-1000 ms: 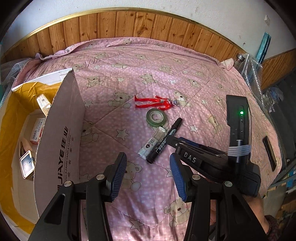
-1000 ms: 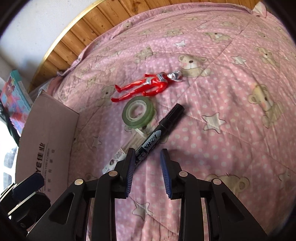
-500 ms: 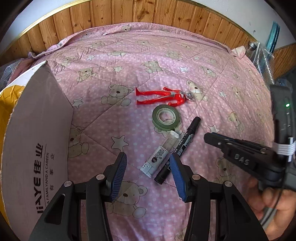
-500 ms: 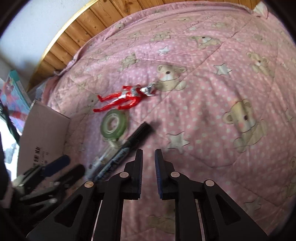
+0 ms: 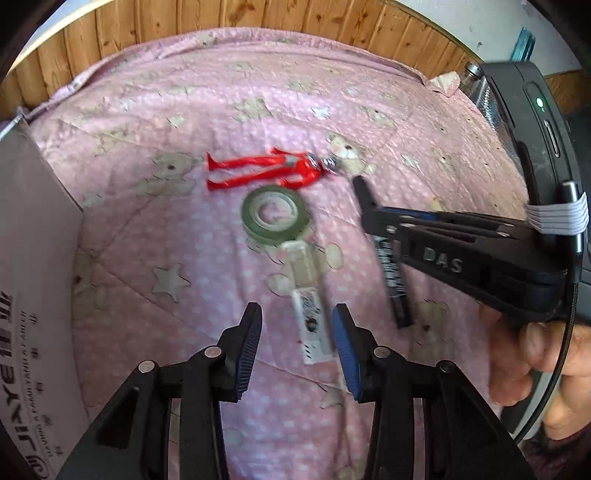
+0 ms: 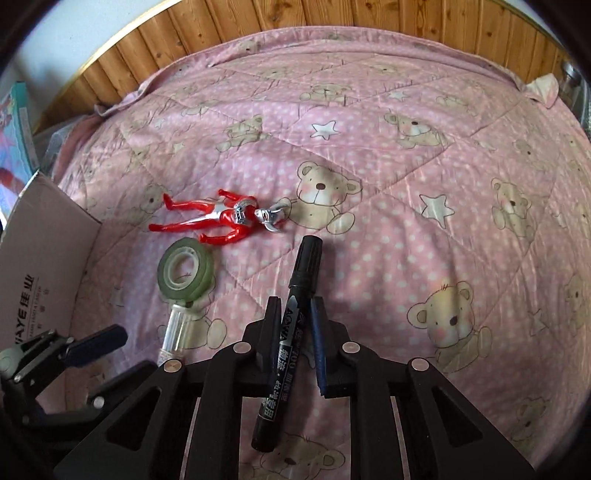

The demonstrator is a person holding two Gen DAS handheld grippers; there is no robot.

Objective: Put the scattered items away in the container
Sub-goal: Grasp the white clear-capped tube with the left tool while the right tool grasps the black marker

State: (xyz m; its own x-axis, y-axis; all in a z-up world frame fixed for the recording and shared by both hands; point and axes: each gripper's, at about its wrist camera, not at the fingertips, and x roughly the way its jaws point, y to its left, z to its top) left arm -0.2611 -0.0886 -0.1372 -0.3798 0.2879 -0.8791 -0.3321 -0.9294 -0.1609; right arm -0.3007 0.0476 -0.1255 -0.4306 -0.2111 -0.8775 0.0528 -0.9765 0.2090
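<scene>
- A bed fills both views, covered by a pink quilt (image 6: 369,155) printed with white dots, teddy bears and stars; its far edge lies rumpled against the wall.
- Behind the bed runs wooden panelling (image 6: 332,18) with a pale trim strip, and white wall above that.
- A cardboard box (image 5: 33,280), printed with lettering, stands at the left edge of the quilt.
- The right gripper (image 6: 293,321) is clamped on a black marker (image 6: 291,325), lifted off the quilt, cap pointing away from the camera.
- The left gripper (image 5: 297,339) hangs low with jaws apart, straddling the near end of a white tube (image 5: 308,295) that lies on the quilt.
- A roll of green tape (image 5: 275,214) lies flat, touching the tube's far end.
- A red toy figure (image 6: 218,218) lies on its back just beyond the tape.
</scene>
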